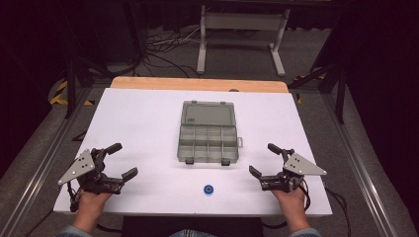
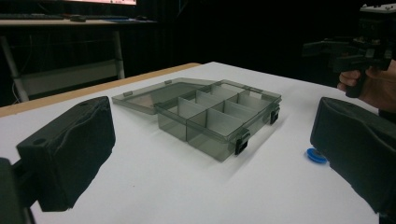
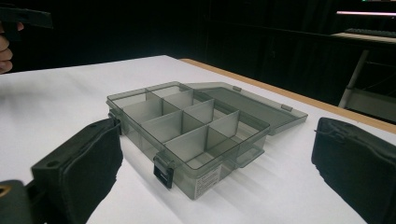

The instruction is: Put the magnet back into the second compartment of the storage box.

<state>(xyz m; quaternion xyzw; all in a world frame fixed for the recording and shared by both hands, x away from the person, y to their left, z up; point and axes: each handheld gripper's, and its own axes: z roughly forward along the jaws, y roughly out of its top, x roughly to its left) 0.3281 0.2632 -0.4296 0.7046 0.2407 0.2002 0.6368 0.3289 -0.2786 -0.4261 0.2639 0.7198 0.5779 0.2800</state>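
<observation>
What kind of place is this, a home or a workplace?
Probably a lab or recording studio, not a home: a white table stands among dark curtains, loose cables lie on the floor, and a person holds the left gripper and right gripper over it.

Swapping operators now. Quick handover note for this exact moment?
Left gripper: open, holding nothing, at the table's near left.
Right gripper: open, holding nothing, near right.
Organizer box: mid-table, lid folded flat open behind it, compartments look empty.
Small blue round part: on the table in front of the box, untouched.
Done: lid open. Left, likely: pick up the blue part and place it in a compartment.
</observation>
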